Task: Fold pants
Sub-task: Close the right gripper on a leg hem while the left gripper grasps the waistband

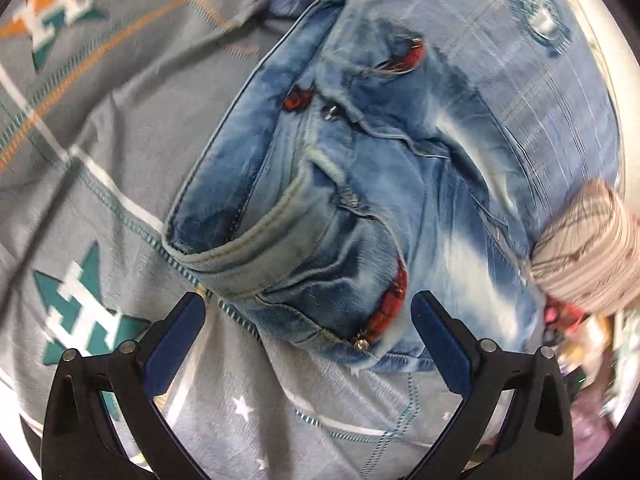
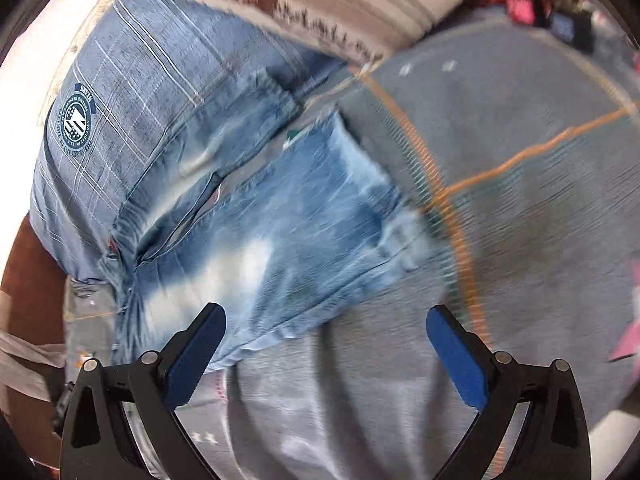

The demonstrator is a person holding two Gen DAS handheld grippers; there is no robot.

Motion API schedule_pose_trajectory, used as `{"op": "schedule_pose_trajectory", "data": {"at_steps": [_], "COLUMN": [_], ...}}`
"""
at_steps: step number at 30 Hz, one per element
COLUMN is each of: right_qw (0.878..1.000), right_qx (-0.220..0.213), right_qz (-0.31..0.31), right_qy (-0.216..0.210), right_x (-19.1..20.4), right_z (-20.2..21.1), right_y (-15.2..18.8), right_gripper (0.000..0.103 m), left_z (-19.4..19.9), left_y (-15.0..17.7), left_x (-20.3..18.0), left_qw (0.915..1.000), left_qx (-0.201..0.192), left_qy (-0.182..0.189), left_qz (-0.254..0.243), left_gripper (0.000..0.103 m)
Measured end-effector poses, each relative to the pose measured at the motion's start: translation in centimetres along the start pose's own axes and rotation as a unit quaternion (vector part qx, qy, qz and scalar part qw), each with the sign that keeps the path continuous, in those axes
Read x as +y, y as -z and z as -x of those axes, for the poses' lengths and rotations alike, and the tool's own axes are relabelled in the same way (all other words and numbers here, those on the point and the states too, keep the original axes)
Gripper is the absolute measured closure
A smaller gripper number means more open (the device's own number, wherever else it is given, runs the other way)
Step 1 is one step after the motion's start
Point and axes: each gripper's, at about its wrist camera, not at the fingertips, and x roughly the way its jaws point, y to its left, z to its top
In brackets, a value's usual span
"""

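Note:
Faded blue jeans (image 1: 360,184) with red-lined rips lie on a grey bedspread (image 1: 100,140). In the left wrist view the waistband end faces my left gripper (image 1: 308,312), which is open and empty just above the cloth, at the edge of the jeans. In the right wrist view the jeans (image 2: 272,224) lie spread, with the legs running away towards a pillow. My right gripper (image 2: 326,324) is open and empty, its left fingertip (image 2: 208,320) over the near edge of the denim. Both views are motion-blurred.
A blue plaid pillow with a round crest (image 2: 132,112) lies behind the jeans, also in the left wrist view (image 1: 540,60). A beige striped pillow (image 2: 340,4) lies beside it. The bedspread (image 2: 520,200) has orange stitched lines and star patches. Clutter lies at the bed's edge (image 1: 580,344).

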Motion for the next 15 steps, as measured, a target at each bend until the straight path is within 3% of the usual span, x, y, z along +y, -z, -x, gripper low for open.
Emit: {"op": "schedule_pose_trajectory", "data": {"at_steps": [3, 5, 8, 10, 11, 12, 13, 14, 15], "right_qw": [1.0, 1.0, 0.999, 0.999, 0.999, 0.999, 0.998, 0.998, 0.999], "right_qx": [-0.002, 0.004, 0.012, 0.006, 0.0, -0.006, -0.009, -0.007, -0.008], "right_qz": [0.003, -0.007, -0.023, -0.028, -0.03, -0.034, -0.036, -0.038, -0.04], "right_qy": [0.001, -0.014, -0.039, -0.04, -0.041, -0.041, -0.043, -0.04, -0.03], "right_x": [1.0, 1.5, 1.3, 1.1, 1.1, 1.1, 1.2, 1.4, 1.5], "right_z": [-1.0, -1.5, -1.3, -1.4, -1.5, -1.6, -1.6, -2.1, -2.4], "right_y": [-0.2, -0.6, -0.1, 0.1, 0.0, -0.2, -0.4, -0.7, -0.9], "right_gripper": [0.003, 0.008, 0.011, 0.016, 0.024, 0.032, 0.056, 0.082, 0.09], "left_z": [-1.9, -2.7, -2.7, -2.9, -2.8, -2.7, -2.5, -2.5, -2.7], "left_y": [-0.1, 0.5, 1.0, 0.4, -0.1, -0.3, -0.7, -0.9, -1.1], "left_x": [-0.1, -0.9, -2.2, -2.3, -2.3, -2.3, -2.5, -2.4, -2.4], "left_qw": [0.9994, 0.9984, 0.9993, 0.9992, 0.9987, 0.998, 0.9971, 0.997, 0.997], "left_qx": [0.027, 0.049, 0.029, 0.023, 0.016, 0.013, 0.009, 0.008, 0.012], "left_qy": [0.009, 0.021, 0.022, 0.028, 0.04, 0.052, 0.064, 0.066, 0.063], "left_qz": [0.017, 0.019, -0.006, 0.017, 0.026, 0.034, 0.04, 0.041, 0.044], "left_gripper": [0.0, 0.0, 0.0, 0.001, 0.003, 0.012, 0.02, 0.038, 0.057]}}
